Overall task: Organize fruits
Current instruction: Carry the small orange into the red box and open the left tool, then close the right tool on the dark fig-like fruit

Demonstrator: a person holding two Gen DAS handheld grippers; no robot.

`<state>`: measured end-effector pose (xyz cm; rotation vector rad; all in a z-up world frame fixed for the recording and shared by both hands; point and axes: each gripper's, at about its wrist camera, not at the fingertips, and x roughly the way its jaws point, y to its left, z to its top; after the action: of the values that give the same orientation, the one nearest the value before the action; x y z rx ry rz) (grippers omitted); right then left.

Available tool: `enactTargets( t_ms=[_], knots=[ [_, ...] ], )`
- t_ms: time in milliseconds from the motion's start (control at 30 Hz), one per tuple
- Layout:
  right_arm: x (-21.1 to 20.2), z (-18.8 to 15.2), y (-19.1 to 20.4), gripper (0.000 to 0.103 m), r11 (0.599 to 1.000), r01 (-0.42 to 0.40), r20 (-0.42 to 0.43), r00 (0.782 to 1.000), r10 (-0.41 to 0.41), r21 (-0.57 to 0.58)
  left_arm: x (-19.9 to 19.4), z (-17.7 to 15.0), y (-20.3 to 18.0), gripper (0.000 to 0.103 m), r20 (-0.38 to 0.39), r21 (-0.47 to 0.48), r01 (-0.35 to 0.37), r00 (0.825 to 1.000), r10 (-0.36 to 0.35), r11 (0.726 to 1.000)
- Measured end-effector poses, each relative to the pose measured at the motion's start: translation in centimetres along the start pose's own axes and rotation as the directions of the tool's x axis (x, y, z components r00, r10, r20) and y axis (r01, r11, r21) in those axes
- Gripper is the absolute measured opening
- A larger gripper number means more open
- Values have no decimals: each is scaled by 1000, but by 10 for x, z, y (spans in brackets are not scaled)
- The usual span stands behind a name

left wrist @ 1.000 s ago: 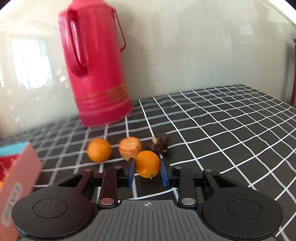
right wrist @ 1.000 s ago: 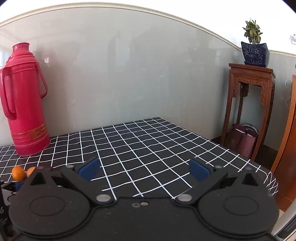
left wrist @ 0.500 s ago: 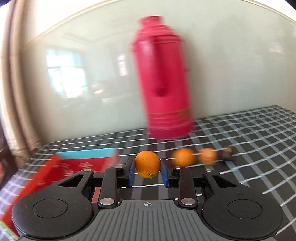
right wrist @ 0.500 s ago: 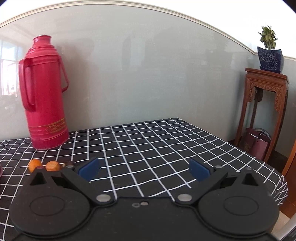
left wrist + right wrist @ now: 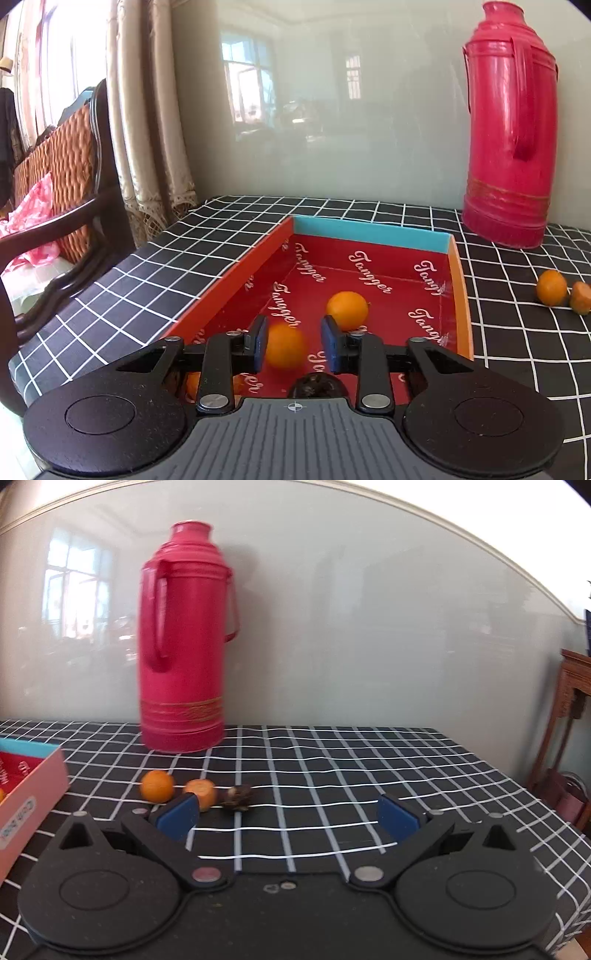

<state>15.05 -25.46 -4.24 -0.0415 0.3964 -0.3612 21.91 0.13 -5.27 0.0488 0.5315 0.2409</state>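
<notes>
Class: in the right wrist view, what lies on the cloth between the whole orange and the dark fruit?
A cut orange piece lies between the whole orange and the dark fruit, as the right wrist view shows.

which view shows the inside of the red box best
The left wrist view: it looks down into the open red cardboard box, showing its printed floor, blue far wall and a round orange fruit lying inside. The right wrist view catches only the box's pink outer corner at the left edge.
</notes>
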Motion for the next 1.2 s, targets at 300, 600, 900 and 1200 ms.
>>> enactTargets(
  t_ms=[300, 600, 900, 1200],
  knots=[
    [36, 7, 16, 88, 992, -121, -75, 990, 123, 37, -31, 6, 32, 94, 130, -38, -1, 991, 6, 999],
    [89, 15, -1, 56, 977, -98, -193, 972, 135, 190, -43, -2, 74, 98, 195, -94, -95, 974, 112, 991],
    [118, 12, 4, 48, 966, -87, -248, 957, 149, 245, -27, -7, 104, 100, 151, -139, -166, 971, 186, 976],
    [143, 11, 10, 34, 968, -65, -274, 953, 133, 242, -20, -10, 116, 101, 114, -172, -186, 972, 208, 967]
  ],
)
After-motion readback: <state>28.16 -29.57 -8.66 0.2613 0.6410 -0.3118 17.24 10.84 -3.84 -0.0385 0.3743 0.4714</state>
